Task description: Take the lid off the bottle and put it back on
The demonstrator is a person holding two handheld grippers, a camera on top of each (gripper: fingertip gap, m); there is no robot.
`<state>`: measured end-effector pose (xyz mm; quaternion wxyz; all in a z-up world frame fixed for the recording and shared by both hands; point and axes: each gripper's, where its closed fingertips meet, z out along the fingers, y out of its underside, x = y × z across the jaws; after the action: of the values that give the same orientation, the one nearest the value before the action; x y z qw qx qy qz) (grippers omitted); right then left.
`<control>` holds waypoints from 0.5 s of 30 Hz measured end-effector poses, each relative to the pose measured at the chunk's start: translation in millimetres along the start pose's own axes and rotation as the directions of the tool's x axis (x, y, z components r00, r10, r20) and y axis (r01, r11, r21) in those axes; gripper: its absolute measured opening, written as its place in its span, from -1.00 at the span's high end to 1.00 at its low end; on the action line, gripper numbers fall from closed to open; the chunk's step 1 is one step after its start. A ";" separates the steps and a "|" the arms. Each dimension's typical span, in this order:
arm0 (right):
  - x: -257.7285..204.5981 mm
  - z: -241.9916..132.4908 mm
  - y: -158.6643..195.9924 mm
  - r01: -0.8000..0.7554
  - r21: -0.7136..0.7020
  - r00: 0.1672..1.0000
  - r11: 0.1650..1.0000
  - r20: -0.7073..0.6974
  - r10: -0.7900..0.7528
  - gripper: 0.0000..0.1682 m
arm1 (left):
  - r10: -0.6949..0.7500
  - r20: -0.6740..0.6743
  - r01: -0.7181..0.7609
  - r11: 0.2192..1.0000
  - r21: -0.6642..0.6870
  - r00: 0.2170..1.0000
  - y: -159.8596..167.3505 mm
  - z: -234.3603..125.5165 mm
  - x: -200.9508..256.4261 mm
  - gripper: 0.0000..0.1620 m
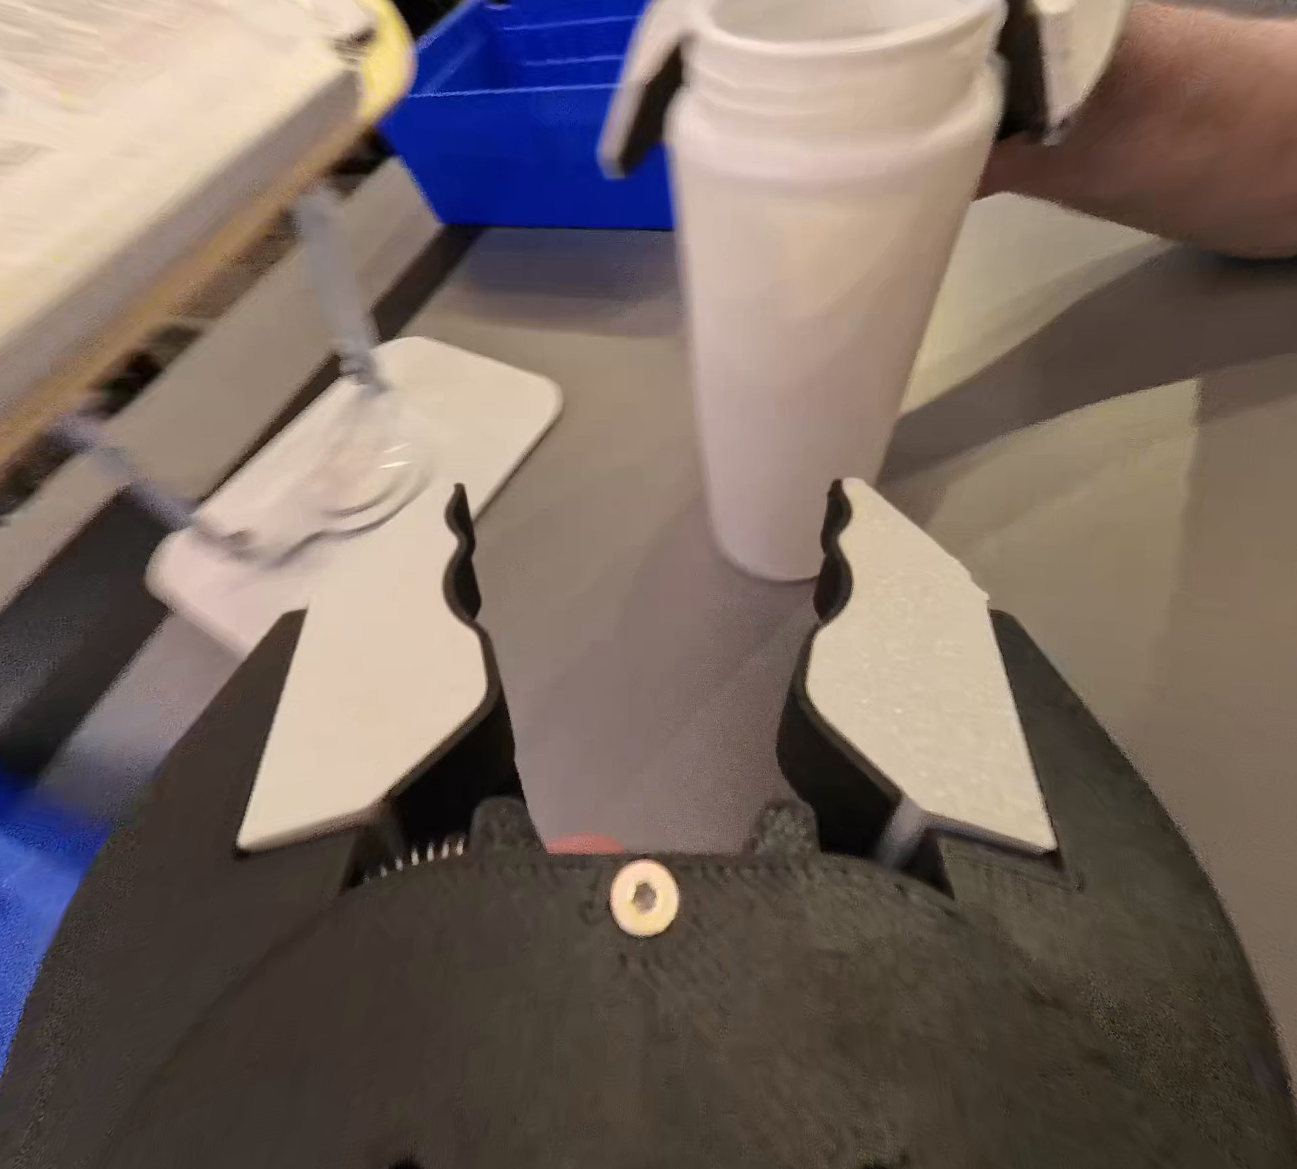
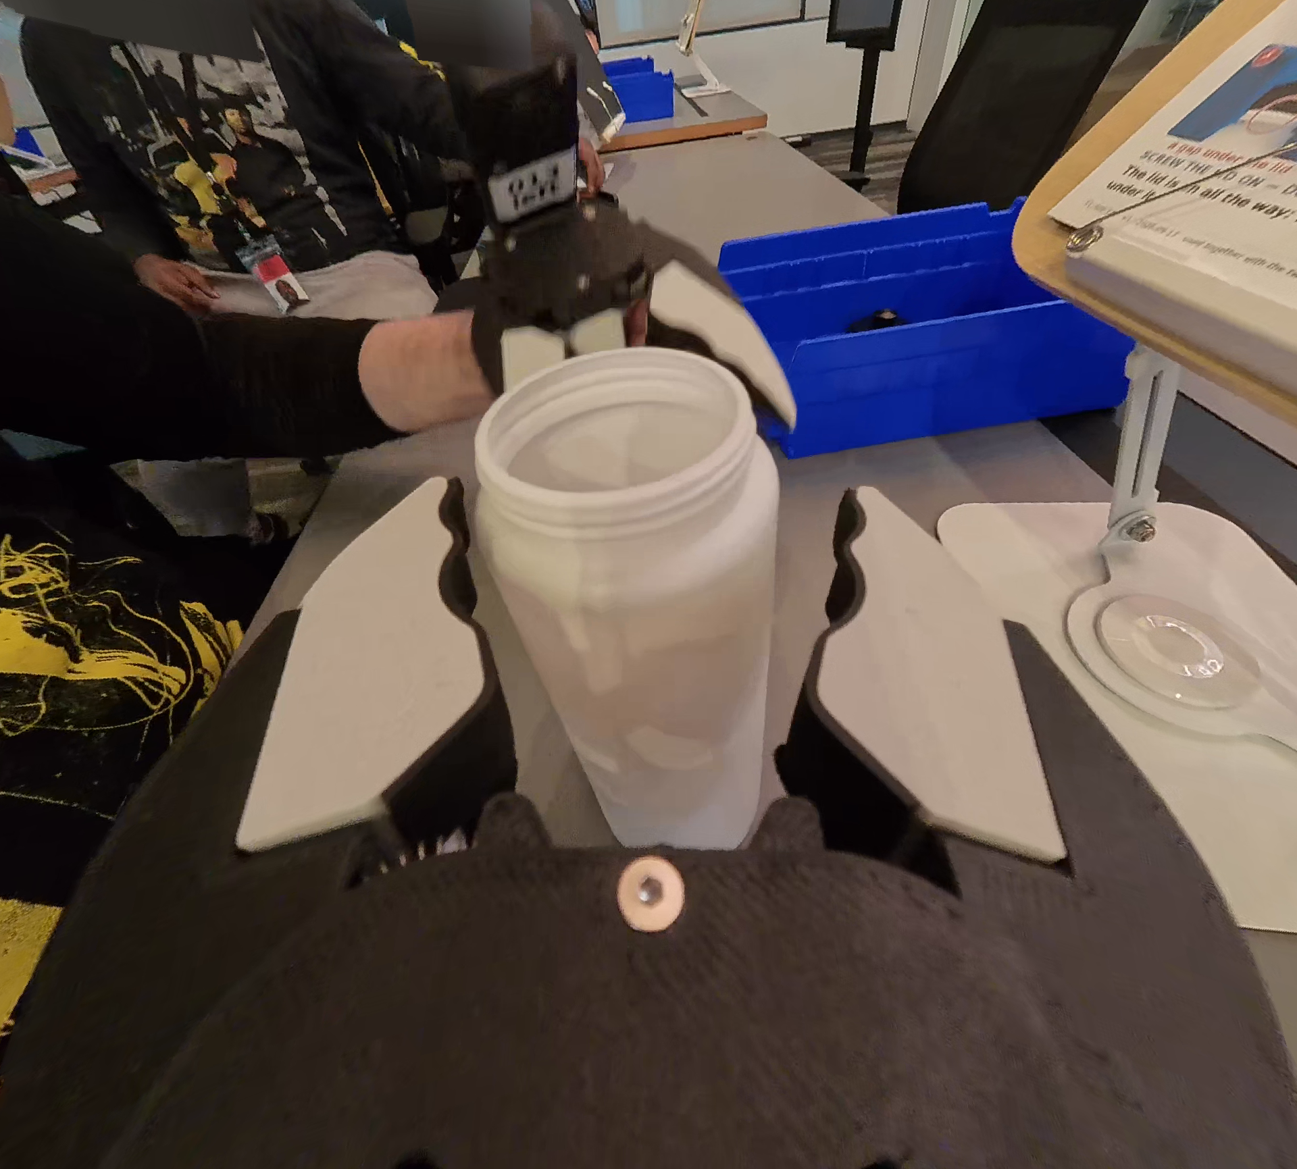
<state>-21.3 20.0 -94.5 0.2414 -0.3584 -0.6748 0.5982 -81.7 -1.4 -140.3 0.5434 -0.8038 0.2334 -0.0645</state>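
We see the white bottle [image 2: 624, 602] upright on the grey table [image 1: 632, 679], lid off, mouth open, nothing clear inside. Blue bin [image 2: 933, 328] behind holds a small dark item. Our right gripper [image 2: 649, 563] is spread w/ the bottle between its fingers, left finger about touching. Left gripper [image 1: 649, 556] gapes wide, holding nothing, bottle just beyond.

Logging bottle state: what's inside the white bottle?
The white bottle stands with its mouth uncovered. Through the mouth only bare white inner wall shows, with no contents in view. The bottom is hidden by the neck and the cloudy wall, so something small there cannot be ruled out.
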 end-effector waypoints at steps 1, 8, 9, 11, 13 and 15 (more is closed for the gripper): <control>-0.6 -2.0 -0.8 -0.002 0.009 1.000 1.000 0.004 0.002 -0.18 | 0.014 0.047 -0.013 1.000 -0.019 0.999 -1.2 -18.2 -17.3 -0.16; 0.1 -12.9 -1.3 0.004 0.046 1.000 0.999 -0.004 -0.003 -0.19 | 0.216 0.251 -0.068 0.868 -0.491 0.944 50.8 -108.9 -171.1 -0.18; 0.8 -14.9 -1.0 0.005 0.053 1.000 0.999 -0.009 -0.004 -0.18 | 0.232 0.243 -0.053 0.818 -0.573 0.942 67.9 -116.1 -192.4 -0.19; 2.1 -18.0 2.2 0.004 0.050 1.000 0.999 -0.017 -0.003 -0.18 | 0.248 0.189 -0.037 0.692 -0.721 0.950 105.7 -128.1 -226.7 -0.21; 4.2 -20.6 6.2 -0.001 0.048 1.000 0.999 -0.027 0.003 -0.17 | 0.245 0.131 -0.033 0.569 -0.822 0.961 141.3 -135.9 -252.6 -0.22; 5.8 -21.8 10.0 -0.011 0.044 0.999 0.999 -0.030 0.012 -0.17 | 0.228 0.075 -0.040 0.462 -0.886 0.971 171.4 -140.3 -269.9 -0.24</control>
<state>-6.6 38.6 -101.3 0.2561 -0.3659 -0.6556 0.6089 -422.4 -51.1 -198.4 0.0765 -0.9493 0.2450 0.1816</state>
